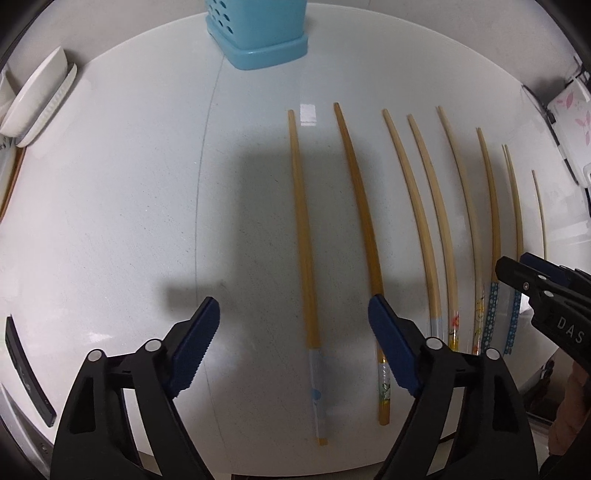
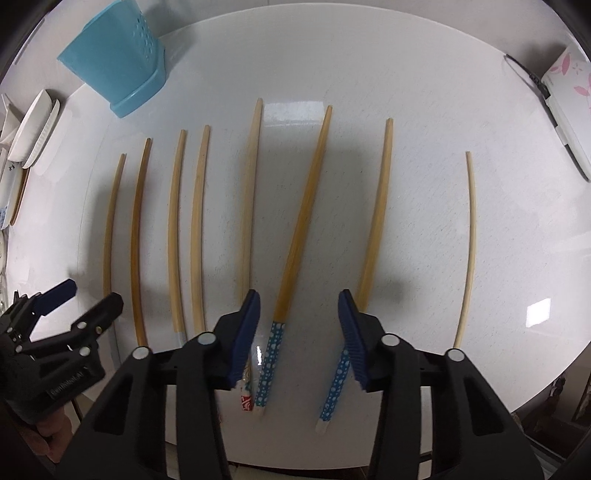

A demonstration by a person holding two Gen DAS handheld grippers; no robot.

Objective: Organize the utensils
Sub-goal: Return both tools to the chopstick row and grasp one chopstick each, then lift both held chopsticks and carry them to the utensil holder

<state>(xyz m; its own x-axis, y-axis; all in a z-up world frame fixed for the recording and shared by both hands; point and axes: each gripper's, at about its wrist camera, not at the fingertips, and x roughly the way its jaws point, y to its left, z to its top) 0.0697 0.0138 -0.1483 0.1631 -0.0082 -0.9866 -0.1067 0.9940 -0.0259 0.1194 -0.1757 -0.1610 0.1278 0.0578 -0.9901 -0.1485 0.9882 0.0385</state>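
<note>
Left wrist view: the left gripper (image 1: pixel 293 341) hangs over the table (image 1: pixel 110 206), jaws wide apart, holding nothing; a chopstick (image 1: pixel 303 236) lies lengthwise between them, pointing toward the blue holder (image 1: pixel 264 40).

Right wrist view: the right gripper (image 2: pixel 299 334), partly open and empty, straddles the dotted-handled chopstick (image 2: pixel 295 243), pads not yet touching.

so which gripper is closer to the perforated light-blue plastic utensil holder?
Left. The left gripper sits almost straight below the light-blue plastic utensil holder; the right gripper is further along the chopstick row, holder far off diagonally.
</note>
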